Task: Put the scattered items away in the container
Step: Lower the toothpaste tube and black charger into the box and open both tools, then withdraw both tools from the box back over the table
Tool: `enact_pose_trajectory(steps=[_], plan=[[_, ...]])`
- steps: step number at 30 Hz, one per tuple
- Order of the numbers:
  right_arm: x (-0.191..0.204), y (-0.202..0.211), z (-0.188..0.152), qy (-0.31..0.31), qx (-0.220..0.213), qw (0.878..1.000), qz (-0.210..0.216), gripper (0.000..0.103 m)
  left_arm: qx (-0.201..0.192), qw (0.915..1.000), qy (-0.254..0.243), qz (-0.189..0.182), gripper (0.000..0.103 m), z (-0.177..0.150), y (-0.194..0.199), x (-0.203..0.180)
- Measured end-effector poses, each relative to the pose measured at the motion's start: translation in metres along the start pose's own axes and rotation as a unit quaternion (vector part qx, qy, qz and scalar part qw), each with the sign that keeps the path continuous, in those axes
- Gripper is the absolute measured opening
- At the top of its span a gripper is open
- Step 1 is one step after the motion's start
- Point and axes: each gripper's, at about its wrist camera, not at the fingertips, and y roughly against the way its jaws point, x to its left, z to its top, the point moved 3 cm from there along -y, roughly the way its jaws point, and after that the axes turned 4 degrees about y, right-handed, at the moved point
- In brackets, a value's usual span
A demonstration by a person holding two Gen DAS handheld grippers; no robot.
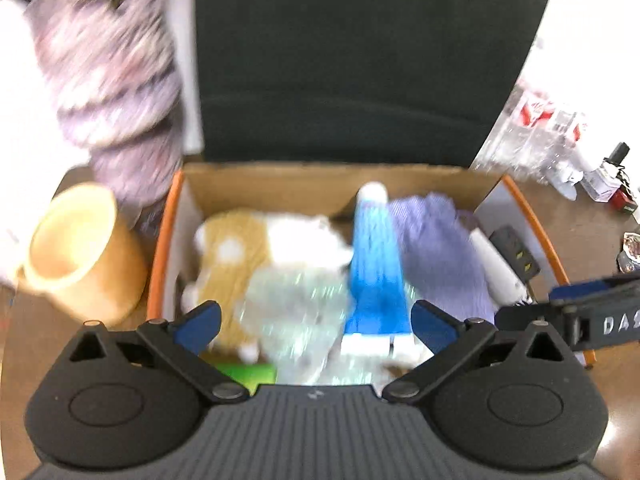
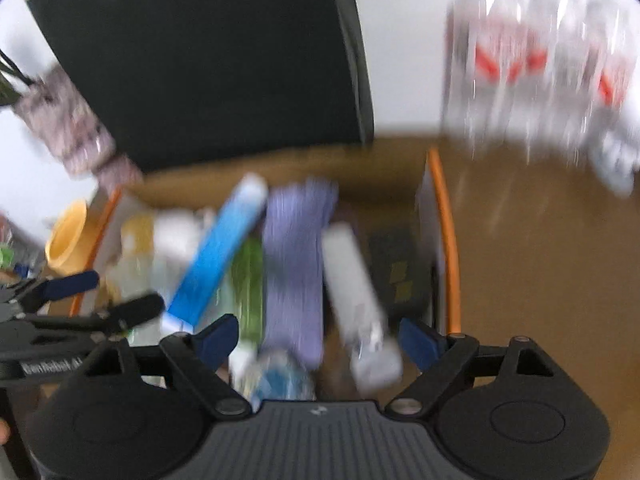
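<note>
A cardboard box with an orange rim [image 1: 157, 248] [image 2: 450, 240] holds a blue-and-white tube [image 1: 376, 264] [image 2: 216, 260], a purple cloth [image 1: 436, 248] [image 2: 294, 256], a white cylinder [image 1: 496, 268] [image 2: 356, 300], a black block [image 1: 516, 252] [image 2: 394, 268], a tan-and-white soft item [image 1: 236, 248] and clear crinkly wrap [image 1: 296, 312]. My left gripper [image 1: 316, 324] is open and empty above the box's near side. My right gripper [image 2: 318, 340] is open and empty above the box; it shows in the left wrist view [image 1: 580, 304] at the right edge.
A yellow cup [image 1: 76, 248] [image 2: 70, 240] and a grey-purple wrapped stack [image 1: 112, 92] stand left of the box. A dark panel [image 1: 360, 60] rises behind it. A shrink-wrapped pack of bottles [image 2: 540, 64] and small bottles [image 1: 608, 180] sit on the brown table at the right.
</note>
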Motion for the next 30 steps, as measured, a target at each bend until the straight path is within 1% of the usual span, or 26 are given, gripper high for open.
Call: enact_pose_trajectory(steps=[1, 3, 6, 10, 13, 19, 22, 26, 29, 30], plan=[[0.002, -0.001, -0.005, -0.003, 0.018, 1.000, -0.004, 0.088, 0.011, 0.9999, 0.004, 0.002, 0.103, -0.003, 0.004, 0.002], [0.006, 0.003, -0.013, -0.003, 0.027, 1.000, -0.011, 0.089, 0.032, 0.9994, 0.008, 0.010, 0.103, -0.008, 0.013, 0.004], [0.013, 0.013, -0.026, -0.008, 0.028, 1.000, -0.007, 0.092, 0.039, 0.9989, 0.005, 0.024, 0.103, -0.019, 0.027, 0.003], [0.021, 0.025, -0.046, -0.010, 0.033, 0.999, -0.004, 0.093, 0.045, 0.9984, -0.001, 0.035, 0.103, -0.036, 0.045, 0.000], [0.027, 0.036, -0.061, 0.003, 0.029, 1.000, -0.008, 0.093, 0.046, 0.9983, -0.006, 0.034, 0.103, -0.051, 0.057, -0.004], [0.040, 0.060, -0.096, 0.025, 0.007, 0.999, -0.021, 0.093, 0.057, 0.9981, 0.012, 0.022, 0.103, -0.090, 0.067, 0.000], [0.042, 0.067, -0.113, 0.021, -0.005, 1.000, -0.014, 0.093, 0.049, 0.9983, 0.013, 0.029, 0.103, -0.106, 0.076, 0.001], [0.049, 0.077, -0.147, 0.024, -0.024, 0.999, -0.001, 0.093, 0.024, 0.9987, 0.010, 0.044, 0.103, -0.134, 0.091, 0.002], [0.056, 0.083, -0.171, 0.034, -0.046, 0.998, -0.006, 0.094, 0.009, 0.9987, 0.003, 0.049, 0.103, -0.160, 0.099, 0.003], [0.058, 0.084, -0.178, 0.038, -0.054, 0.998, -0.007, 0.094, 0.005, 0.9990, -0.003, 0.044, 0.103, -0.170, 0.101, 0.003]])
